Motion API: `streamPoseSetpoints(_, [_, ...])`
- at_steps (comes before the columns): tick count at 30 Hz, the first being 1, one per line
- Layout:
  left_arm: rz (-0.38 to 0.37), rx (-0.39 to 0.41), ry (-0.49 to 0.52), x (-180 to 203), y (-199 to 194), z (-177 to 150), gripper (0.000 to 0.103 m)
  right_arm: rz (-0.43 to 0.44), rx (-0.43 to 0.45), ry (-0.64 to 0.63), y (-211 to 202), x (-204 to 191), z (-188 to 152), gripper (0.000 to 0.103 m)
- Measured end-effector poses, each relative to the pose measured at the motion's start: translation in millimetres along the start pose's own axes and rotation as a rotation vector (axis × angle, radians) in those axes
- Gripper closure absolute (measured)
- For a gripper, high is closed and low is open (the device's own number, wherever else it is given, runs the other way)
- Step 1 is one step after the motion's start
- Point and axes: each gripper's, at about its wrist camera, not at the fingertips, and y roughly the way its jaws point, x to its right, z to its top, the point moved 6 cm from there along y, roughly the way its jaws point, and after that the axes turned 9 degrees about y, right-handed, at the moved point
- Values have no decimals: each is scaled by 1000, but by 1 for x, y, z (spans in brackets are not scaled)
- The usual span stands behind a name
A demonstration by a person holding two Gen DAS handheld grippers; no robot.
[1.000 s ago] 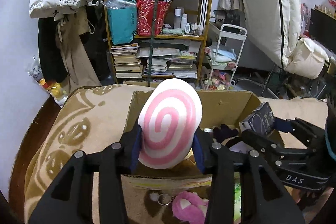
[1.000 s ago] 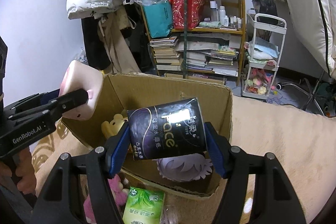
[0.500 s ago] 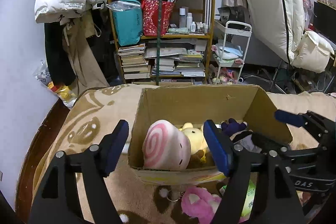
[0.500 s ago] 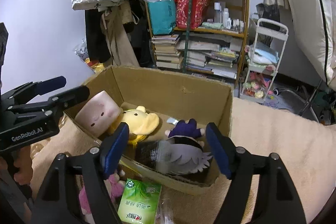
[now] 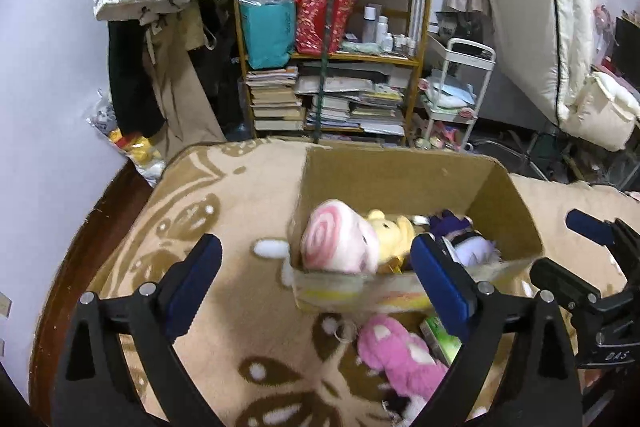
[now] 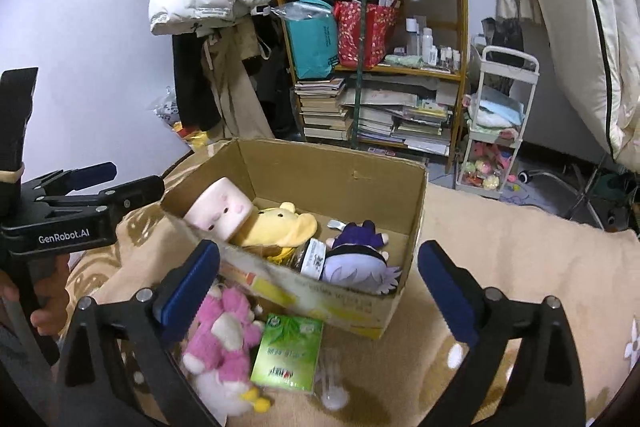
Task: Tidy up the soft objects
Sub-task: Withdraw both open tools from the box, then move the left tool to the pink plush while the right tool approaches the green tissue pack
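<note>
The cardboard box (image 6: 360, 183) sits on a beige patterned blanket (image 5: 224, 211), and both claws hang released above its near edge, their jaws having just been opening, with nothing between them. The left gripper (image 5: 316, 279) is spread wide, its blue pads apart at either side of the box's near left corner; the pink swirl plush (image 5: 336, 247) lies inside the box against the left wall, beyond the pads and untouched. The right gripper (image 6: 320, 287) is equally agape over the box's near wall, and the dark tissue roll (image 6: 312, 259) rests inside the box just behind that wall, beside a purple-and-white plush (image 6: 360, 259). A yellow plush (image 6: 276, 223) lies in the box between the swirl plush and the roll. Both grippers tilt downward toward the box. Outside the box, just before its near wall, lie a pink fluffy plush (image 6: 224, 335) and a green tissue pack (image 6: 288, 351). The right wrist view shows the left gripper from the side, left of the box, with fingers (image 6: 48, 319) of a hand on its handle, and shows the swirl plush's pale face end; the left wrist view shows its pink spiral end and the right gripper's tips right of the box.
</note>
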Motion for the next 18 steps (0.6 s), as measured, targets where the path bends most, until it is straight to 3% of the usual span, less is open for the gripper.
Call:
streamPoseSetpoints(6, [-17,-22,-40,1,-22,-14,8,15,8,-17,-26,-12,-10,0])
streamPoseSetpoints(18, [43,-5,-23,6,-67,-34,8,34,30,-54,-65,-29,-23,0])
